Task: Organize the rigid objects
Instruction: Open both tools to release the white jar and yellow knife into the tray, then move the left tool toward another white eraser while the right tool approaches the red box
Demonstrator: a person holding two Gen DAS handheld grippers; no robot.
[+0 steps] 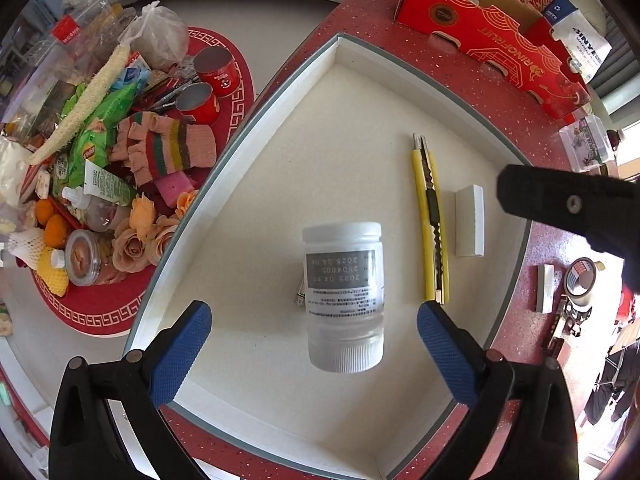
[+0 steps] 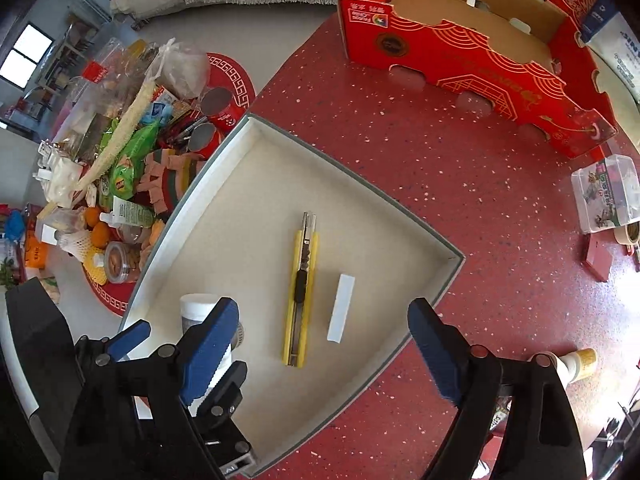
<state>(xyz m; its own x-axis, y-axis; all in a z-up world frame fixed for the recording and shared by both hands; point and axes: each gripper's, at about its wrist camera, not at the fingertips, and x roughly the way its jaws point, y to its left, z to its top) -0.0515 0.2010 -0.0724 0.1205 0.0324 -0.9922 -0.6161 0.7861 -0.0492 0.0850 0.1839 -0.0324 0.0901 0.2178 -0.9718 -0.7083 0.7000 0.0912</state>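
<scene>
The left gripper point(image 1: 314, 336) points down into the shallow white tray point(image 1: 256, 128) with its blue jaws wide apart, and the white plastic bottle point(image 1: 343, 292) lies on its side between them, not touched by either pad. The right gripper point(image 2: 320, 344) also has its jaws apart and holds nothing. In the tray, the yellow box cutter point(image 2: 300, 292) and the small white block point(image 2: 341, 308) lie side by side, near the bottle.

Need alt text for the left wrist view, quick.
Open left gripper points down over a white jar lying in a shallow white tray. Right of the jar lie a yellow utility knife and a white block.
</scene>
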